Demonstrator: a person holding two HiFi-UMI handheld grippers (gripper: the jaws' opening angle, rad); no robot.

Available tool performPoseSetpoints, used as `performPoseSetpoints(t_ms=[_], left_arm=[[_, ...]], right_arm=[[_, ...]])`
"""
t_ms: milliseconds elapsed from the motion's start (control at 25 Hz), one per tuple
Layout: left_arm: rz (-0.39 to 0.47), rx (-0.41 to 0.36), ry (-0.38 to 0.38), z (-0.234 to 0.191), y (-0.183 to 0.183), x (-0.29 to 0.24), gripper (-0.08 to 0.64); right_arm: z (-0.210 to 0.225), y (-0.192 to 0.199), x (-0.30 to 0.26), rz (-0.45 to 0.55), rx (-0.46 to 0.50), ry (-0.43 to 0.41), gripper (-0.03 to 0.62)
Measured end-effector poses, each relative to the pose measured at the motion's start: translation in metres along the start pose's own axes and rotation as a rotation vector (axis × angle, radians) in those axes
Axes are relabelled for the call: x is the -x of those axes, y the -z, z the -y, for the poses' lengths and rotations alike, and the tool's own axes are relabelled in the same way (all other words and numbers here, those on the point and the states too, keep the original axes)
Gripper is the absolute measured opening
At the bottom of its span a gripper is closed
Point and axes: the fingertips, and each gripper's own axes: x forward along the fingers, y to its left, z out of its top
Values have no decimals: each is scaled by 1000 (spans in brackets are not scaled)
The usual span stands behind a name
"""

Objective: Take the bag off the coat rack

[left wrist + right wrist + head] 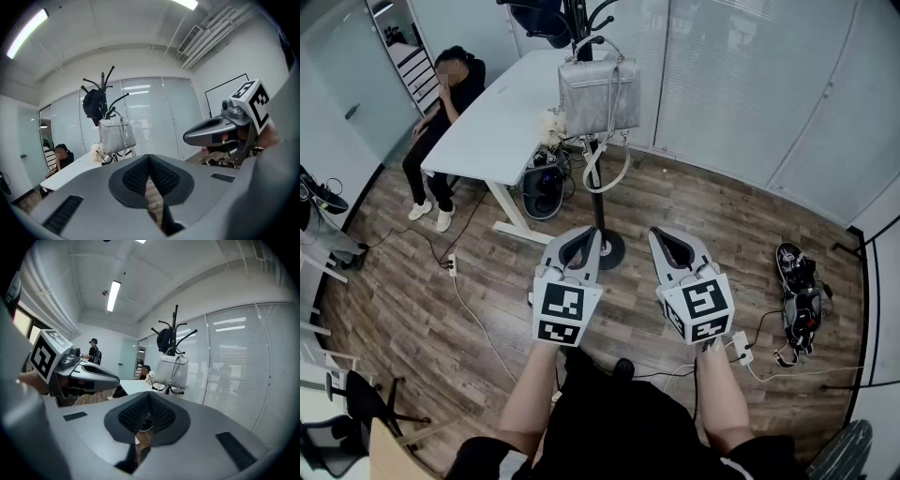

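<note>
A silver handbag hangs by its handles from the black coat rack, with a long strap looping down below it. The same handbag shows ahead in the left gripper view and, as a smaller handbag, in the right gripper view. My left gripper and right gripper are side by side, low and well short of the bag. Both are shut with nothing between their jaws.
A white table stands left of the rack, with a person seated at its far end. The rack's round base sits on the wooden floor just ahead of the left gripper. Cables and a power strip lie at the right, gear beyond.
</note>
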Motion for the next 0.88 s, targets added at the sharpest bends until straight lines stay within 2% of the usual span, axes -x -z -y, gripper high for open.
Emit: performPoseSetpoints(t_ms=[240,440,520,880], left_arm=[[-16,8,3,6,1,-3,14],[-34,37,21,10,10,-7,14],[-31,52,31,10,11,-12,14],[-17,74,16,-16,8,-45,14]], right_arm=[[8,0,5,5,13,12,29],[6,8,0,-14,19,-42,28],[8,9,-3,-11,36,-35,29],[35,10,-38,-17,23,-25,29]])
